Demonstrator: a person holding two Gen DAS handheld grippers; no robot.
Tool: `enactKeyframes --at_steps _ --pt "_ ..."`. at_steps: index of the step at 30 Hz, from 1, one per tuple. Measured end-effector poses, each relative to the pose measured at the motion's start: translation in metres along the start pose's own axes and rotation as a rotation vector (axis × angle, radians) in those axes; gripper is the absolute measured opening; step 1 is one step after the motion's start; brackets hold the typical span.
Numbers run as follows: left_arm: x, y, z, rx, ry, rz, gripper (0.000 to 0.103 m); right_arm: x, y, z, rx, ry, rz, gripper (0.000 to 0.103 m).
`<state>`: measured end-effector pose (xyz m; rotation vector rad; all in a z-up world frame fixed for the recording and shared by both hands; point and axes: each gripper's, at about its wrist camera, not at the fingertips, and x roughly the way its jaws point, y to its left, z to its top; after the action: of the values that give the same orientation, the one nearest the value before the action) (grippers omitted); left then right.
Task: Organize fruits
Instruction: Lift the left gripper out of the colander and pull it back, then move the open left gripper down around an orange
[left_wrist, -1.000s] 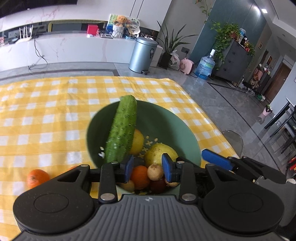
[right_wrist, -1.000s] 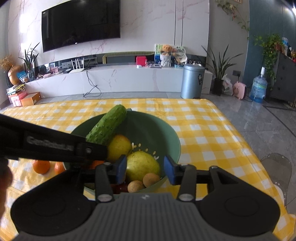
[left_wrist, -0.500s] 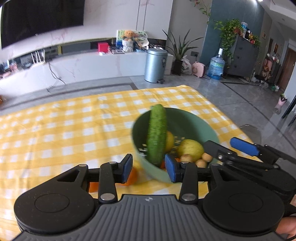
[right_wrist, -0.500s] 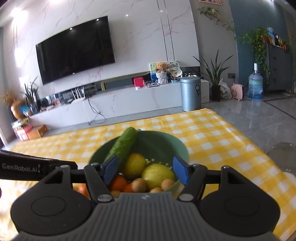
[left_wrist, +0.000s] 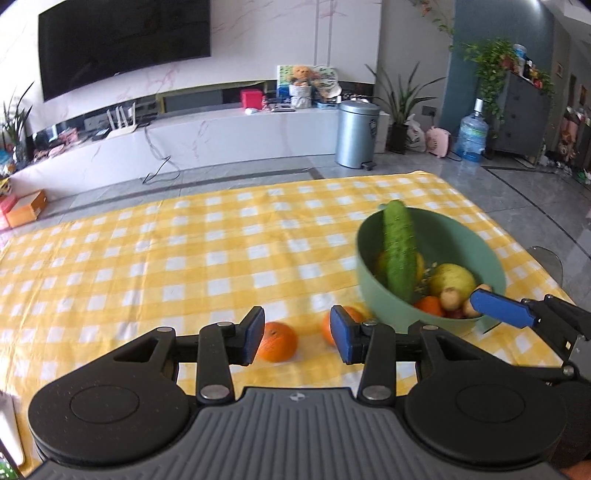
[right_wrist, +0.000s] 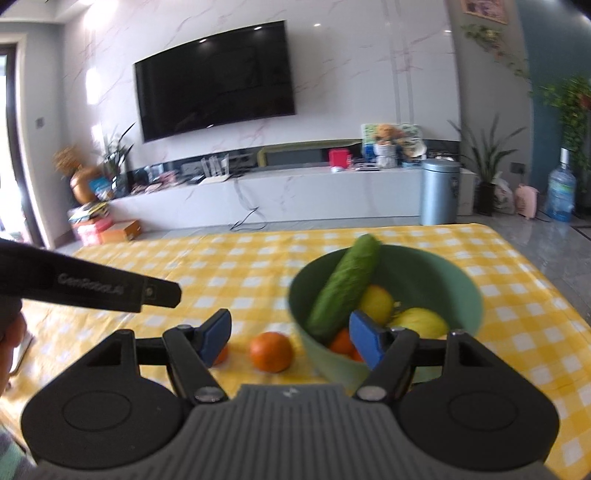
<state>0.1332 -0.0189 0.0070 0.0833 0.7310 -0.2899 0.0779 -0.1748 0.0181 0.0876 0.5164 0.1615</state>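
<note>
A green bowl (left_wrist: 384, 299) stands on the yellow checked tablecloth (left_wrist: 184, 266) at the right. It holds a cucumber (left_wrist: 398, 251) leaning on the rim, a lemon, a yellow pear (left_wrist: 452, 278), an orange and small brown fruits. Two oranges lie on the cloth left of the bowl: one (left_wrist: 277, 341) between my left gripper's pads, one (left_wrist: 327, 325) partly behind the right pad. My left gripper (left_wrist: 297, 339) is open and empty. My right gripper (right_wrist: 290, 341) is open and empty; an orange (right_wrist: 271, 350) lies in front of it, beside the bowl (right_wrist: 321, 354).
The table's right edge (left_wrist: 532, 258) drops to a grey tiled floor. The right gripper's blue-tipped finger (left_wrist: 502, 310) reaches in by the bowl's near rim. A clear chair back (left_wrist: 546, 258) stands beyond the table's right side.
Both grippers have pulled back and swung left from over the bowl. The two oranges on the cloth now sit in front of them. The right gripper's jaws have opened wider.
</note>
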Motion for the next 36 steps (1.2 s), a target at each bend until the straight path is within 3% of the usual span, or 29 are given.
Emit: enactKeyframes --at_steps 3,11,15,25,28,32,36 --pt "0.002 0.008 -0.005 -0.013 0.000 0.015 0.050 0.006 0.013 -0.004 -0.056 0.022 0.010 0.068" --pt "0.013 0.022 -0.015 -0.030 0.011 0.031 0.070 0.025 0.028 -0.013 -0.116 0.082 -0.002 0.069" --pt "0.020 0.030 -0.021 -0.057 0.028 0.015 0.070 0.035 0.029 -0.014 -0.092 0.102 -0.022 0.076" --pt "0.042 0.056 -0.033 -0.177 0.031 -0.046 0.070 0.064 0.036 -0.018 -0.092 0.146 -0.065 0.075" --pt "0.052 0.058 -0.036 -0.211 0.039 -0.081 0.070 0.073 0.036 -0.020 -0.090 0.167 -0.083 0.072" --pt "0.065 0.056 -0.039 -0.220 0.052 -0.091 0.069 0.085 0.034 -0.023 -0.066 0.195 -0.094 0.058" --pt "0.075 0.057 -0.042 -0.249 0.052 -0.088 0.068 0.095 0.030 -0.027 -0.028 0.208 -0.108 0.056"
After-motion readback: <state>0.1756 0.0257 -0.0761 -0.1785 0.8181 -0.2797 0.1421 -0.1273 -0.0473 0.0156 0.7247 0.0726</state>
